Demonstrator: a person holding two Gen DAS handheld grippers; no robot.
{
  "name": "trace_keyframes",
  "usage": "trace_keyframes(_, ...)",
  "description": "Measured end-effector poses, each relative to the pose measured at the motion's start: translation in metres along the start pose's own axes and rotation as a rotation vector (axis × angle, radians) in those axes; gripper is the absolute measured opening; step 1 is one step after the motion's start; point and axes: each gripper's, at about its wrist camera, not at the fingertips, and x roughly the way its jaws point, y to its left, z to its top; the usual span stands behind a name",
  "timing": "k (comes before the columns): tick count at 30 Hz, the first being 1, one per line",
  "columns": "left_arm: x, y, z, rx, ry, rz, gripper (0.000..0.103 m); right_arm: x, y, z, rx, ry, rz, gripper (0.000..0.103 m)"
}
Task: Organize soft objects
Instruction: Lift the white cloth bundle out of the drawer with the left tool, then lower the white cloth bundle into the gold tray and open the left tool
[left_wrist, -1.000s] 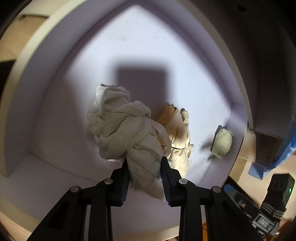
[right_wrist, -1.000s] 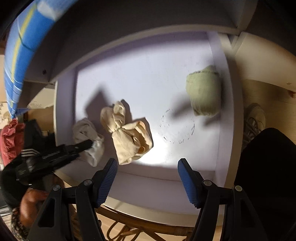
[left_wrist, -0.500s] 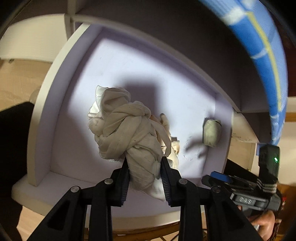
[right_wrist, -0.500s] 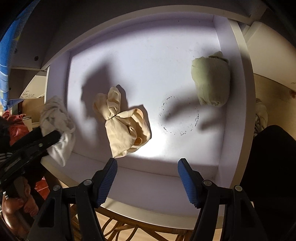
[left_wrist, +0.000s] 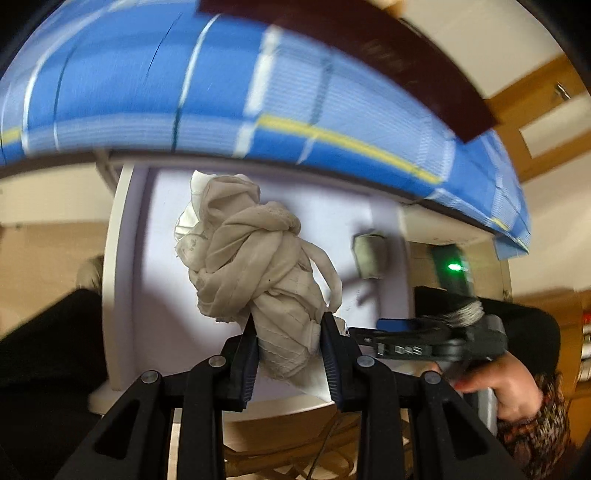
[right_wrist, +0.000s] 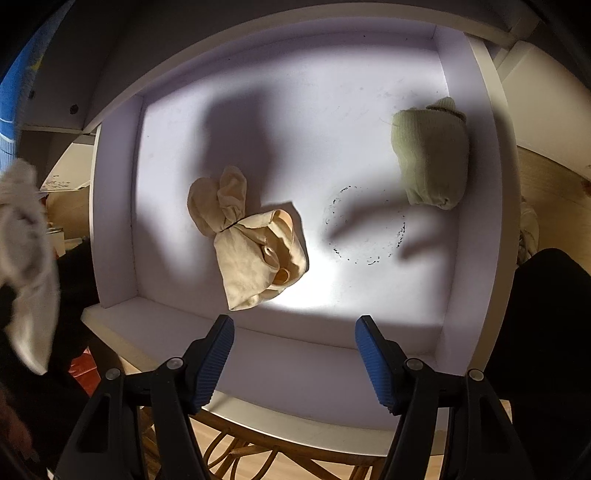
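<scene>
The left tongs (left_wrist: 289, 354) pinch a knotted white cloth bundle (left_wrist: 255, 266), held above the white drawer (right_wrist: 114, 221). Inside it lie a beige bundle (right_wrist: 251, 240) mid-floor and a green roll (right_wrist: 430, 155) at right. The right tongs (right_wrist: 295, 354) hover half-open, holding nothing.

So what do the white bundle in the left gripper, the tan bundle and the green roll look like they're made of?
White bundle: thin woven cloth, likely cotton, matte; it twists into soft ropes and shows stitched seams.
Tan bundle: soft matte fabric, knotted, with fine creases; the fibre can't be told.
Green roll: looks knitted, probably a sock, with faint ribbing and a cuff edge.
</scene>
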Motion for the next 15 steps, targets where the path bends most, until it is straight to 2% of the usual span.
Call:
trace_keyframes(9, -0.072, -0.059, 0.023, 0.203, -0.1, -0.042, 0.03, -0.004, 0.004, -0.001, -0.006, 0.001, 0.011, 0.069)
trace_keyframes(12, -0.094, -0.077, 0.044, 0.236, -0.127, -0.069, 0.03, -0.005, 0.003, -0.001, -0.004, 0.001, 0.014, 0.069)
trace_keyframes(15, -0.113, -0.092, 0.067, 0.275, -0.154, -0.064, 0.03, -0.005, 0.004, -0.001, -0.006, 0.0, 0.019, 0.069)
